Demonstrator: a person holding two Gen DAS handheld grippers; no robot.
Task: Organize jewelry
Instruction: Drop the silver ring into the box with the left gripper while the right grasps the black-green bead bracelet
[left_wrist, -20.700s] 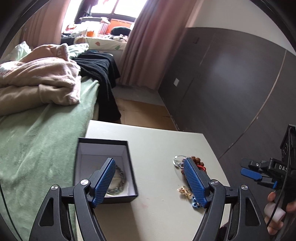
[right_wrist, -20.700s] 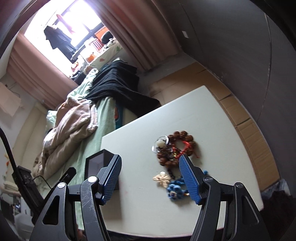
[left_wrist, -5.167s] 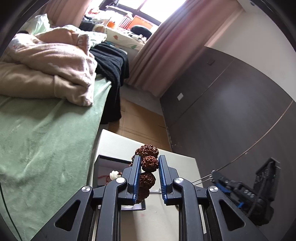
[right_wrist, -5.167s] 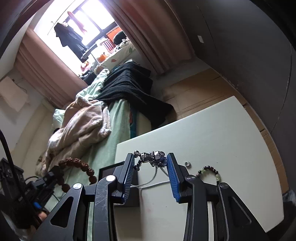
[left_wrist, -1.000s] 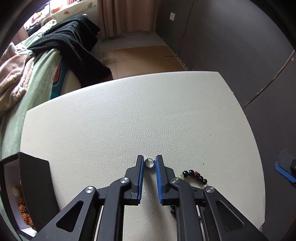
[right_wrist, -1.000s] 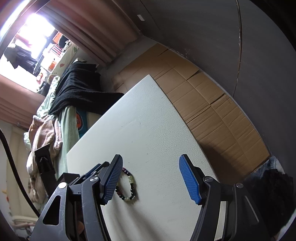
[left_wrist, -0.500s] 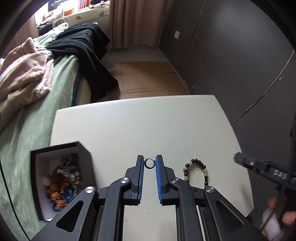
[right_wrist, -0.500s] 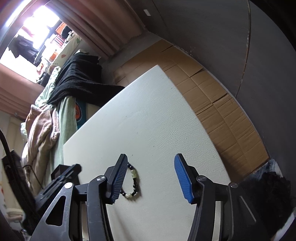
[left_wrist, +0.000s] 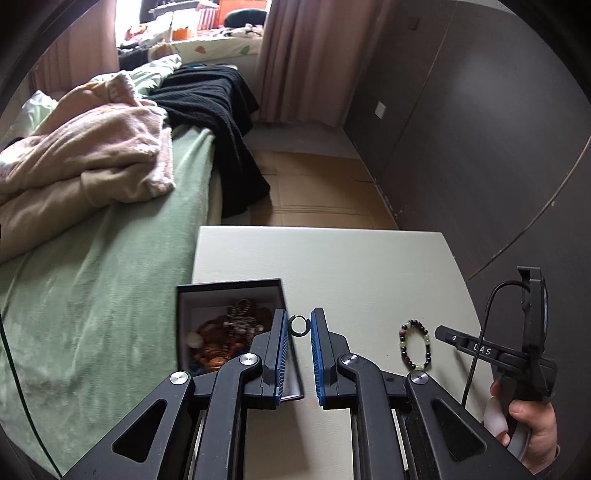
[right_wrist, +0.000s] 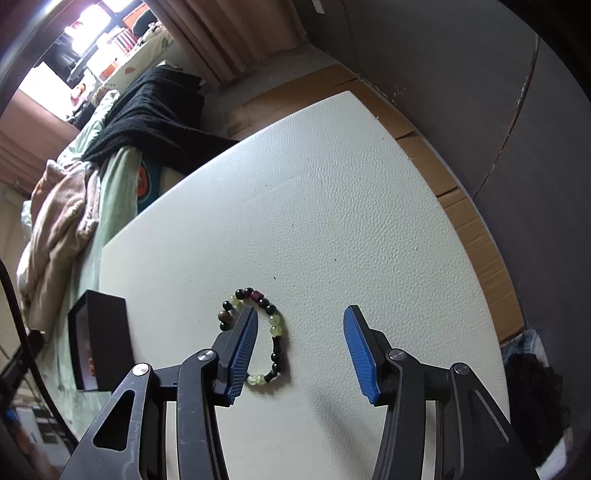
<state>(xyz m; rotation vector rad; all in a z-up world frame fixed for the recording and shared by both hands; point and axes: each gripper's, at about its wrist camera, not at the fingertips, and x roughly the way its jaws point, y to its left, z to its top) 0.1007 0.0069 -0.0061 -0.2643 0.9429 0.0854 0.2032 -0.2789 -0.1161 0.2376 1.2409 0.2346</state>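
Observation:
My left gripper (left_wrist: 298, 323) is shut on a small dark ring (left_wrist: 298, 334), held in the air just right of the open black box (left_wrist: 229, 286). The box on the white table (left_wrist: 332, 258) holds several pieces of jewelry (left_wrist: 225, 332). A bracelet of green and dark beads (right_wrist: 275, 326) lies flat on the table (right_wrist: 332, 203). My right gripper (right_wrist: 299, 332) hovers over it with its jaws closing. Its left finger (right_wrist: 243, 343) covers the bracelet's middle; the right side of the loop lies between the pads, which do not touch it.
A bed with a green blanket (left_wrist: 92, 277), a pink cover and black cloth runs along the table's left side. Cardboard floor (right_wrist: 472, 229) and a dark wall lie beyond the far and right edges. A hand (left_wrist: 532, 424) grips the right tool.
My left gripper rose and drew back with the ring, ending beside the box. The right gripper sank toward the bracelet and its jaws narrowed.

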